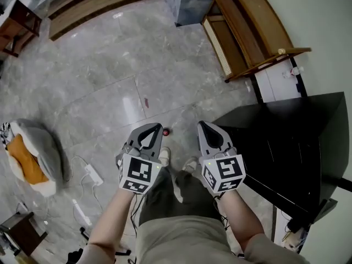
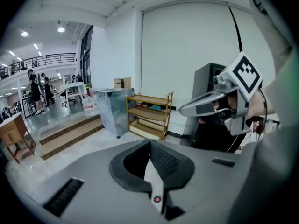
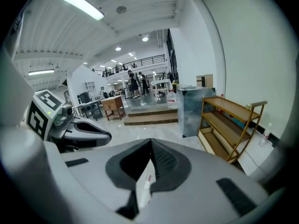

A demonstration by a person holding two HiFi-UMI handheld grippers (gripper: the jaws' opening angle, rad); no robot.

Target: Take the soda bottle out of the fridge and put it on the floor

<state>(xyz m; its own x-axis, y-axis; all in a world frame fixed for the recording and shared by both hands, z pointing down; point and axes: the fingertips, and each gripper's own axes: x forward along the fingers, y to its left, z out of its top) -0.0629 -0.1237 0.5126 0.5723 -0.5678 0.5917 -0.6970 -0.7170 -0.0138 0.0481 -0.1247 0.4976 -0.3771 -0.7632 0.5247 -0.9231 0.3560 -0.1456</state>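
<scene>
The black fridge stands at my right, seen from above, and I cannot see into it. No soda bottle shows clearly. A small red round thing sits on the floor just ahead of the shoes, too small to identify. My left gripper and right gripper hang side by side above the floor, both pointing forward. Each is shut with nothing between its jaws. In the left gripper view my left gripper has its jaws together, and the right gripper shows beside the fridge. The right gripper view shows my right gripper shut too.
A wooden shelf stands against the wall beyond the fridge, with a shiny box next to it. Wooden steps run along the far side. A grey and orange cushion, a power strip with cables and a small stool lie at the left.
</scene>
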